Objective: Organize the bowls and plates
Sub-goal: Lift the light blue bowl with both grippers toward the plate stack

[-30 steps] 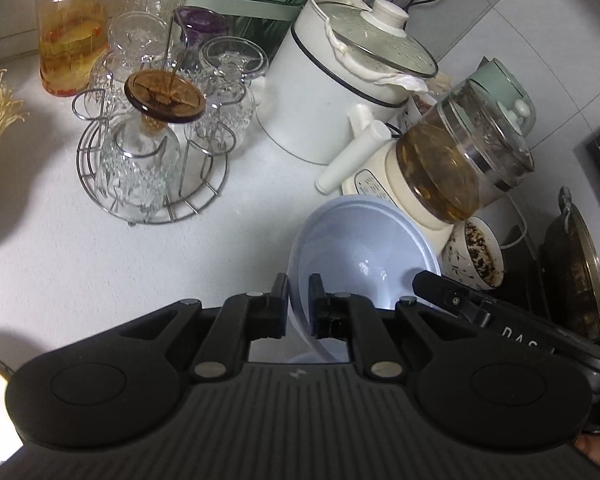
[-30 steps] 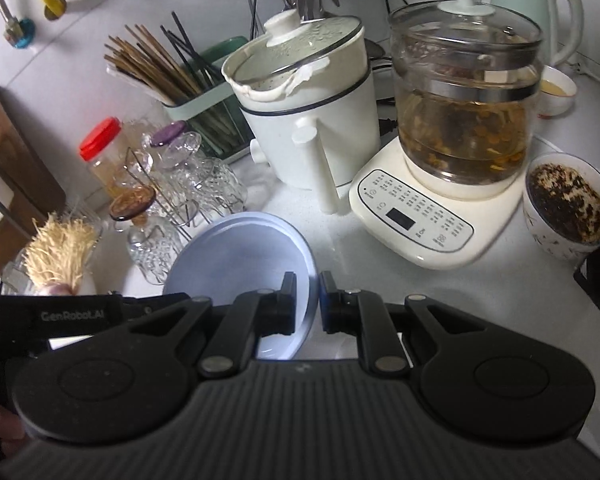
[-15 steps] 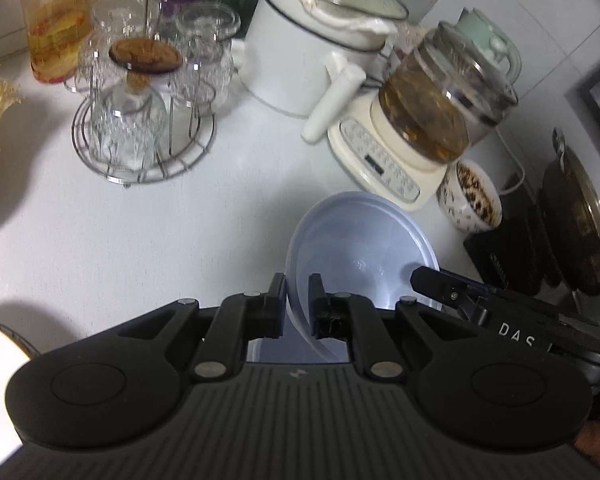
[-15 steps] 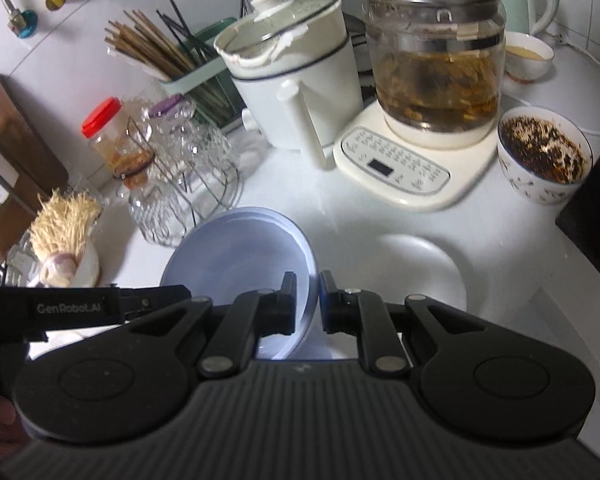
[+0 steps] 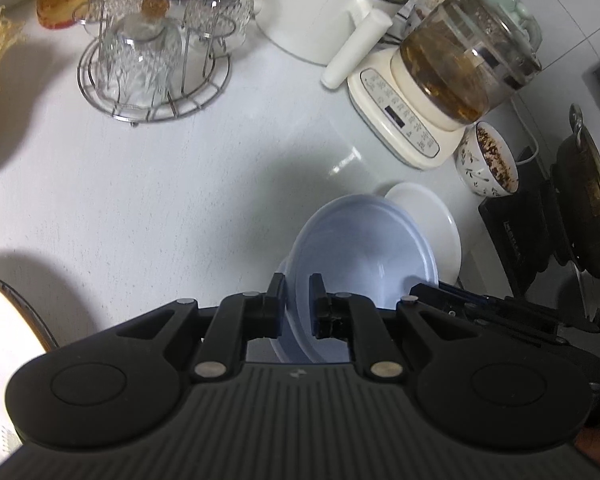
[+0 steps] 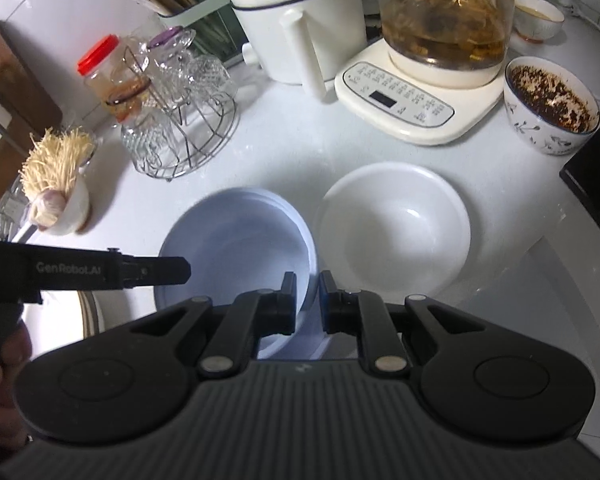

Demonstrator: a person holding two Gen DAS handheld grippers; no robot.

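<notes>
Right wrist view: your right tongs (image 6: 307,298) and left tongs (image 5: 296,300) both clamp the blue bowl (image 6: 236,240); the white bowl (image 6: 396,224) sits just right of them.

1. Dim, cool light from above; the counter (image 5: 148,184) ahead of both tools reads grey-white.
2. Soft, broad shadows lie under the blue bowl (image 6: 236,248) and left of the left tool.
3. Small glare spots on the white bowl (image 6: 396,224); a blown-out white patch at the left view's lower left.
4. Fisheye bending and dark corners; mild softness throughout.
</notes>
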